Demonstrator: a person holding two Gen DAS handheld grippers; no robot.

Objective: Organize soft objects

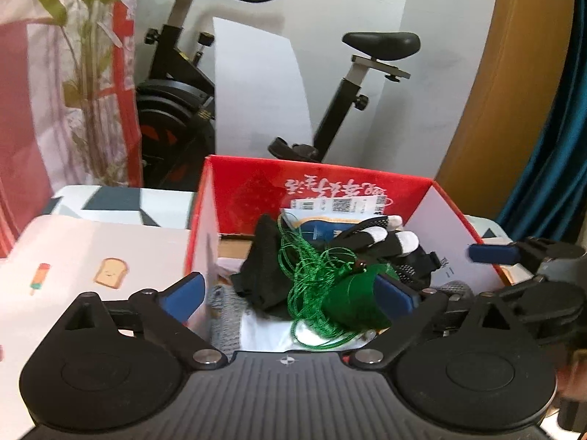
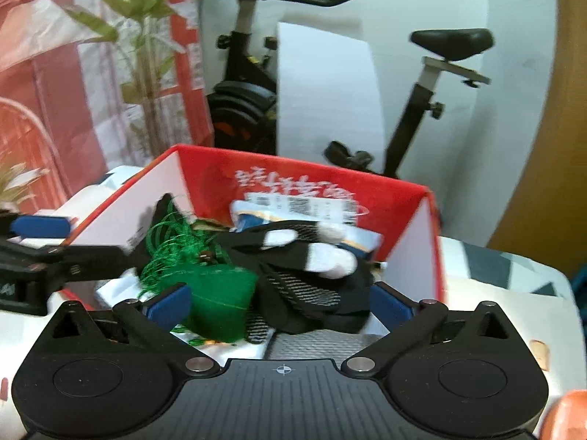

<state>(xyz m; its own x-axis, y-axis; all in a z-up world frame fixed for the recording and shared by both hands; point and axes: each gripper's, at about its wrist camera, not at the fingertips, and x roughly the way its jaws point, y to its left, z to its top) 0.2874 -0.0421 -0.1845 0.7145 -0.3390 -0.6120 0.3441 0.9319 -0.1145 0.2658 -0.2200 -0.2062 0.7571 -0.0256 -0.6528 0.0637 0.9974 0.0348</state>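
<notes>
A red box point(image 1: 312, 174) point(image 2: 293, 170) with white inner walls holds a pile of soft things. On top lie a green cloth point(image 1: 352, 300) point(image 2: 220, 300) with tangled green string point(image 1: 312, 271) point(image 2: 165, 253), black gloves with white fingertips point(image 1: 370, 238) point(image 2: 301, 278), a black cloth point(image 1: 264, 267) and grey knit fabric point(image 1: 225, 311) point(image 2: 312, 344). My left gripper point(image 1: 291, 293) hangs open over the box's near left side, its pads clear of the pile. My right gripper point(image 2: 279, 306) is open over the near right side, with the green cloth and a glove between its fingers, untouched.
An exercise bike point(image 1: 176, 110) point(image 2: 242, 102) and a white board point(image 1: 256, 91) stand behind the box. A red and white curtain with a plant point(image 1: 84, 55) is at the left. A wooden panel point(image 1: 513, 91) is at the right. The box rests on a cartoon-print surface point(image 1: 91, 256).
</notes>
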